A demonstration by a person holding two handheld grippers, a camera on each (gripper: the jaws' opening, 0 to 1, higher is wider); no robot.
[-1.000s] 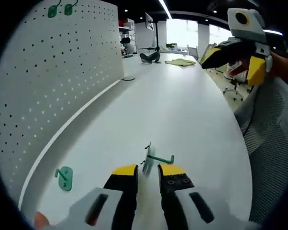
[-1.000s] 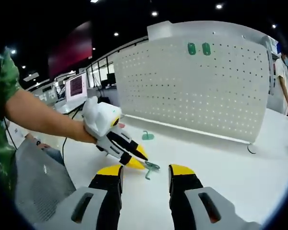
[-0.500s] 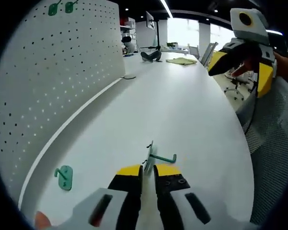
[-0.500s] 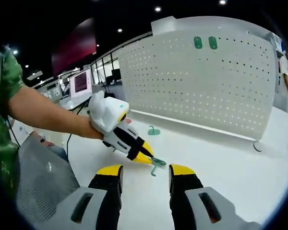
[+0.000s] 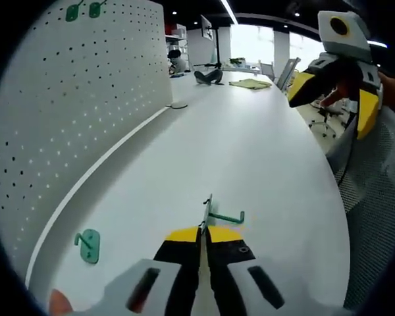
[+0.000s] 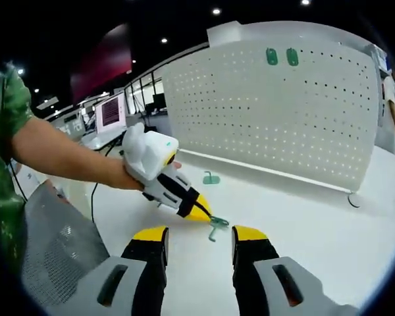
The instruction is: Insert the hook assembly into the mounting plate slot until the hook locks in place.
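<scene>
Left gripper [image 5: 205,233] jaws now closed — pinching green hook [image 5: 218,215] on table [image 5: 250,145], right gripper [image 6: 199,238] spread, pegboard [image 6: 276,112] behind.

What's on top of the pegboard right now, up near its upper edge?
Two green hooks hang side by side on the white pegboard. How they latch into its holes can't be seen, since their plates cover them.

No readable text, label, brand or number anywhere. Lines of writing on a lit monitor [image 6: 110,113] in the right gripper view — too small and blurred to make out.
</scene>
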